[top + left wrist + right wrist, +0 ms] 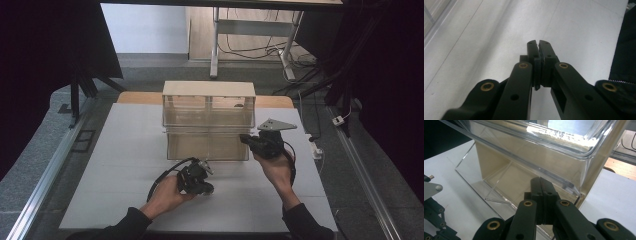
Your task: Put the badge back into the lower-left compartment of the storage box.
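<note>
- White table (125, 165), broad and pale, under everything, running out in front of the person's seat.
- Clear plastic drawer unit (208, 120) with a cream frame, standing upright toward the far middle of the table; lower drawer (499, 187) pulled out toward the person, see-through walls and a bare floor inside.
- Right gripper (247, 139) held at the unit's right front corner, level with the pulled-out drawer, grey three-cornered plate (276, 125) on top; in the right gripper view, tips (542, 185) right up against the drawer's clear front edge, just under the rim of the upper drawer (554, 142). Jaws pressed flat together, nothing between them; touching the plastic or just short of it, hard to say.
- Left gripper (207, 189) lower on the table, near the person, well apart from the drawer unit and in front of its left half; black cable (162, 177) looping off to the left. In the left gripper view, jaws (539, 46) closed to a thin slit over bare tabletop, holding nothing.
- Dark sleeve (624, 50) along the right edge of the left gripper view.
</note>
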Tool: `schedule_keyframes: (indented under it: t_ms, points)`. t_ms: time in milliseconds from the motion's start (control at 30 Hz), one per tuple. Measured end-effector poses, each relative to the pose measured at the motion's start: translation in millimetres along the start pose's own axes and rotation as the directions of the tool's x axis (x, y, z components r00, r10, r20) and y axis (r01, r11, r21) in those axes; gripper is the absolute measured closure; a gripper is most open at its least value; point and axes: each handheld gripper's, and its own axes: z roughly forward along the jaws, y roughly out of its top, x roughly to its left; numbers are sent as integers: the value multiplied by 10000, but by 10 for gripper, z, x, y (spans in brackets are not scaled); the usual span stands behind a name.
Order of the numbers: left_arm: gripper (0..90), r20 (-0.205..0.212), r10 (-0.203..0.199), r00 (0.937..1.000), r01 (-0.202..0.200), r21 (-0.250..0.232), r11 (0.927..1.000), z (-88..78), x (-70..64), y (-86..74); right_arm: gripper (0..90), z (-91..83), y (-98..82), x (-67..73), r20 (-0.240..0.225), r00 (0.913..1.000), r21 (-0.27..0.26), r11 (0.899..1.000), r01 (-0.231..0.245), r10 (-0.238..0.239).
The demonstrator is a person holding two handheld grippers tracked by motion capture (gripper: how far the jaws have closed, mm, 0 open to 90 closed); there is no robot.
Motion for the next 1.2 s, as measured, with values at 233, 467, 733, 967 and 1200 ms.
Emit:
schedule_keyframes:
  t_ms: [233, 467, 733, 967, 1200]
  points:
    - [885, -151, 100, 9998, -104, -238, 9997, -74, -21, 26, 900, 3, -2, 2, 11, 10000, -30, 10000, -1, 1]
    - [885, -385, 11, 9993, -33, -562, 9984, -212, -13, 25, 900, 5, -4, 5, 26, 10000, -33, 10000, 1, -1]
    - [884, -663, -230, 9975, 164, -995, 9949, -353, 43, -3, 900, 5, -5, 6, 32, 10000, -43, 10000, 13, -13]
    - [884, -1030, -368, 9940, 227, -1349, 9906, -512, 76, -28, 900, 8, -6, 7, 33, 10000, -41, 10000, 17, -17]
    - [884, -1326, -707, 9886, 442, -1932, 9802, -687, 141, -66, 900, 11, -7, 7, 32, 10000, -41, 10000, 12, -12]
